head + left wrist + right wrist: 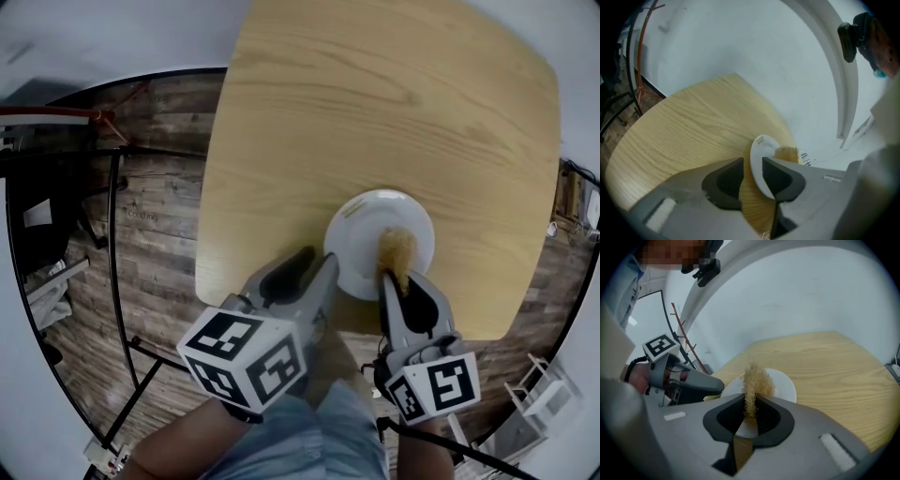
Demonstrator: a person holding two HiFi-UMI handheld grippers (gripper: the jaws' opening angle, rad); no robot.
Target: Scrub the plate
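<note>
A white plate (361, 230) lay flat on the pale wooden counter (375, 112), close to the edge nearest the person and a little to their right of the middle. Both tools were lowered towards it from that near edge, pointing down and away from the person.

The right tongs (751, 401) were clenched on a tan, wiry scrubber (757, 380). Its lower part was pinched thin between the two dark pads, and its frizzy top fanned out beyond the tips. From above, the scrubber sat over the near right part of the plate, against or just above the white surface; which of the two I could not tell.

The left tongs (752, 164) were released, with a clear gap between the pads. They had come in at the plate's near left rim, and the rim showed in that gap along with a strip of bare wood. Neither pad pressed on it. Whether the rim truly sat between the tips or just past them I could not make out.

Beneath the counter there was dark plank floor (159, 225).
</note>
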